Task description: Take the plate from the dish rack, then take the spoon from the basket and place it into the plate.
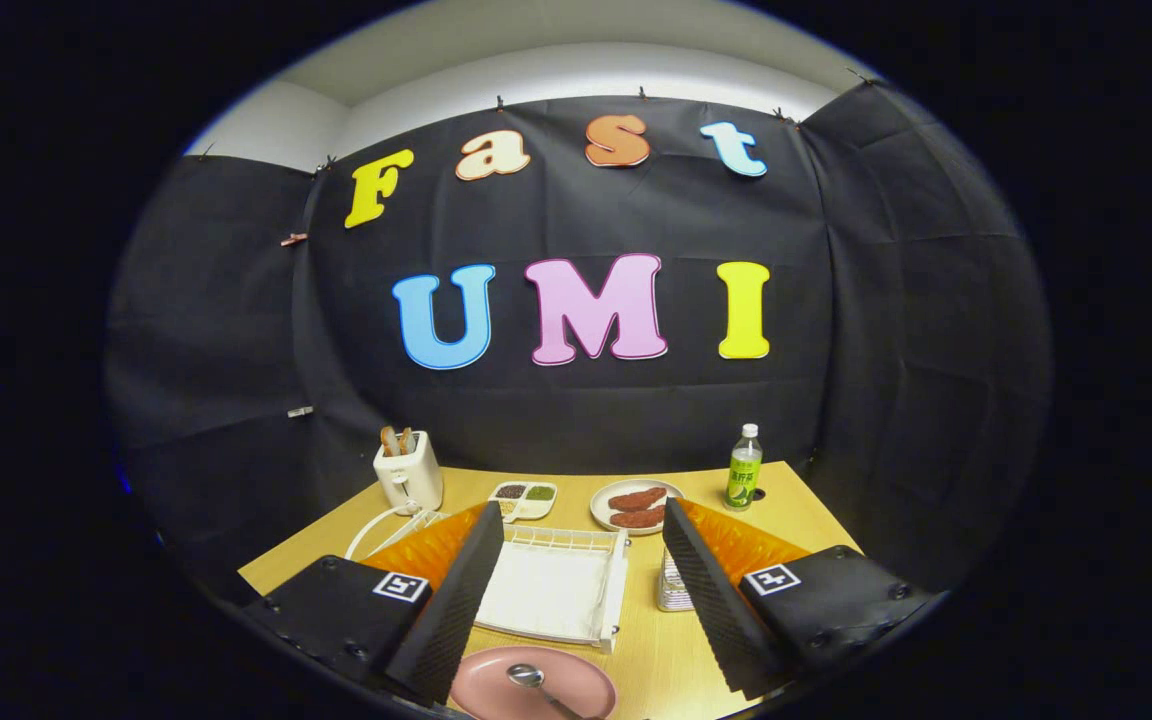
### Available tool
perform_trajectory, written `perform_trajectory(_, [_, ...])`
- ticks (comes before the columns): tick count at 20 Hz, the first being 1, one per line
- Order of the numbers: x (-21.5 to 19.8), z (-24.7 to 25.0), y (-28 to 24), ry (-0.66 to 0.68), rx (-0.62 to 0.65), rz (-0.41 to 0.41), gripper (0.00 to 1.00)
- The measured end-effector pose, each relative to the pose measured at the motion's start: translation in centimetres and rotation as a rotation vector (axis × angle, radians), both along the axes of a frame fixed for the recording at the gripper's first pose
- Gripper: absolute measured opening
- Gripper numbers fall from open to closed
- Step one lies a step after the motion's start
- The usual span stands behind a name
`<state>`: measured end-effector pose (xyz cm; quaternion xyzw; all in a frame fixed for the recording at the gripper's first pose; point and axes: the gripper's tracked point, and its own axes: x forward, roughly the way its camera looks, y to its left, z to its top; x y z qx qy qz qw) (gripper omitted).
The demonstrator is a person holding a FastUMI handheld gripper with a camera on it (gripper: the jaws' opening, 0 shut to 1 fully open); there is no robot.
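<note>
A pink plate (534, 685) lies flat on the wooden table (656, 655), low between my two fingers. A metal spoon (534, 682) rests in it, bowl toward the rack. The white dish rack (558, 588) stands just beyond the plate, between the fingers, with nothing standing in it. A small mesh basket (674, 588) sits beside the rack, half hidden by my right finger. My gripper (576, 600) is open, fingers wide apart and held above the table, touching nothing.
At the back of the table stand a white toaster (408, 470) with bread in it, a small divided dish (524, 498), a white plate with brown patties (636, 506) and a green-labelled bottle (744, 468). A white cord (368, 528) runs from the toaster.
</note>
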<state>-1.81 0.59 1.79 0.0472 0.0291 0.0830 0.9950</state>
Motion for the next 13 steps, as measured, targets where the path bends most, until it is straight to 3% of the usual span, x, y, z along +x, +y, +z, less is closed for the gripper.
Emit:
perform_trajectory(7, [-3.9, 2.4, -1.7, -0.079, -0.048, -0.056, 0.98])
perform_trajectory(13, [-4.2, 1.2, -2.3, -0.041, -0.004, -0.068, 0.98])
